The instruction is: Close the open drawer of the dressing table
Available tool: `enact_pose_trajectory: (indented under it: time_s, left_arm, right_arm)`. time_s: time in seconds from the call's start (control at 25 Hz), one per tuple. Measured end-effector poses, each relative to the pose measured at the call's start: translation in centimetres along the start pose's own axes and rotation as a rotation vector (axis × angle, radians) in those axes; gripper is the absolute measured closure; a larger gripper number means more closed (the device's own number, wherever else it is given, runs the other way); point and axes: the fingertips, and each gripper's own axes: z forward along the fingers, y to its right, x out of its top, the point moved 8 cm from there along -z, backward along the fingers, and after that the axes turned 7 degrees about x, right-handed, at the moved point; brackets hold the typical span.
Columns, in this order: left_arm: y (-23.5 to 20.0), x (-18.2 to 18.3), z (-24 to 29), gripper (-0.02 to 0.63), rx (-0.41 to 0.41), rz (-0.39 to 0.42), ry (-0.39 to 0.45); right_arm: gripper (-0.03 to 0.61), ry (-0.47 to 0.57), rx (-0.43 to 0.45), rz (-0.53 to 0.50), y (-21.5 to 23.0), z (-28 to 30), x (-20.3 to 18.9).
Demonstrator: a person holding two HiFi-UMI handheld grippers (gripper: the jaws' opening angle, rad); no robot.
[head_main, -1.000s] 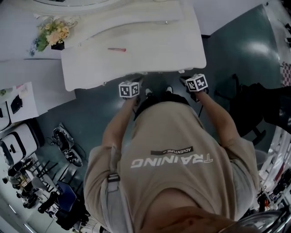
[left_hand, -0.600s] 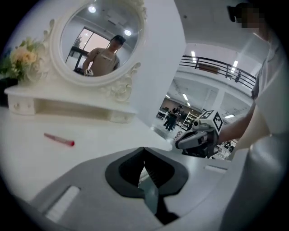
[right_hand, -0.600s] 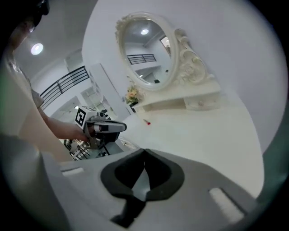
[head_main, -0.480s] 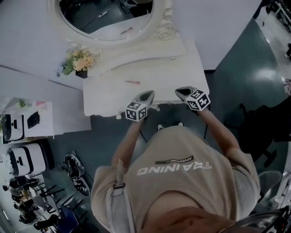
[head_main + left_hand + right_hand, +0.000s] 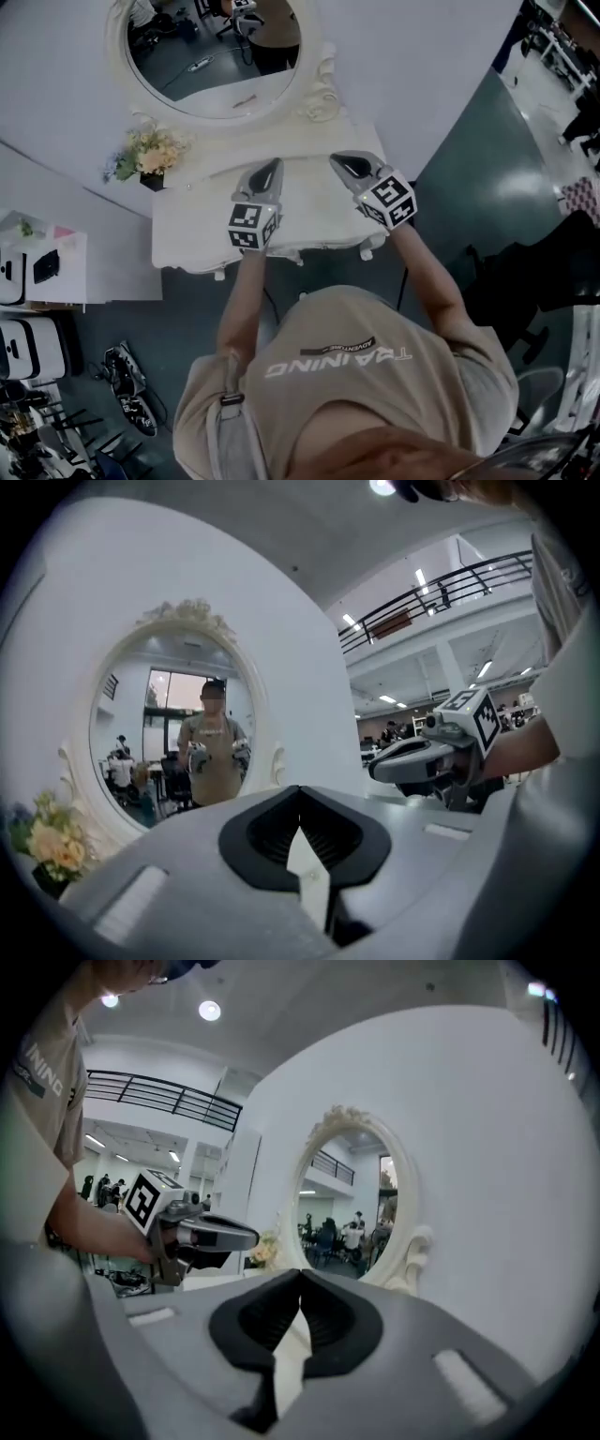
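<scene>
The white dressing table (image 5: 192,230) stands against the wall under an oval mirror (image 5: 220,52). Its scalloped front edge (image 5: 281,255) shows no drawer sticking out in the head view. My left gripper (image 5: 272,167) hangs above the table top with its jaws shut on nothing. My right gripper (image 5: 342,161) hangs beside it, also shut and empty. In the left gripper view the left gripper's (image 5: 300,791) jaws meet at the tip and the right gripper (image 5: 412,761) shows to the right. In the right gripper view the right gripper's (image 5: 300,1275) jaws meet and the left gripper (image 5: 211,1235) shows at left.
A small pot of flowers (image 5: 150,155) stands at the table's back left corner. A low white side table (image 5: 37,267) with devices is at the left. Cables and gear (image 5: 131,394) lie on the floor at lower left. A dark chair (image 5: 534,272) stands at the right.
Both grippers rose from the table's front edge to above its top and moved toward the mirror. The head view tilted up, so the mirror came into sight.
</scene>
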Motion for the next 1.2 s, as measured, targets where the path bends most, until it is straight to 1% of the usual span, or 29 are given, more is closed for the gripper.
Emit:
enact_pose_trajectory:
  time_s: [0.08,0.16,0.24,0.36,0.44,0.6,0.84,1.04,1.12,1.2]
  left_arm:
    - [0.1,2.9,-0.5,0.612,0.04,0.02,0.088]
    - [-0.5,4.5,-0.9,0.612,0.085,0.062,0.134]
    - [-0.7,5.0,-1.3,0.612,0.119,0.113,0.155]
    - [0.1,4.7,-2.1,0.612,0.133,0.16,0.186]
    - [0.6,4.1,-2.4,0.612,0.125,0.171,0.192]
    - [1.1,3.2,-2.0,0.612,0.103,0.145,0.184]
    - [1.2,3.7,-1.8,0.612,0.07,0.132,0.189]
    - [0.8,3.4,-2.3,0.613,0.088,0.124,0.189]
    - [0.4,3.0,-2.2,0.612,0.099,0.094,0.196]
    - [-0.2,2.5,-2.2,0.612,0.104,0.068,0.183]
  right_arm:
    - [0.574,0.089,-0.077,-0.05,0.4,-1.1,2.7]
    - [0.574,0.182,-0.161,-0.085,0.6,-1.7,4.6]
    - [0.574,0.25,-0.228,-0.094,0.5,-2.2,5.2]
    - [0.574,0.278,-0.282,-0.074,0.1,-3.1,4.6]
    - [0.574,0.258,-0.273,-0.053,-0.3,-3.1,3.7]
    - [0.574,0.201,-0.237,-0.038,-0.8,-3.0,2.1]
    - [0.574,0.191,-0.225,-0.044,-1.0,-3.2,2.6]
    - [0.574,0.148,-0.215,-0.07,-1.6,-2.6,2.1]
    - [0.574,0.134,-0.214,-0.064,-1.5,-2.1,1.9]
    - [0.574,0.126,-0.212,-0.057,-1.7,-1.5,2.0]
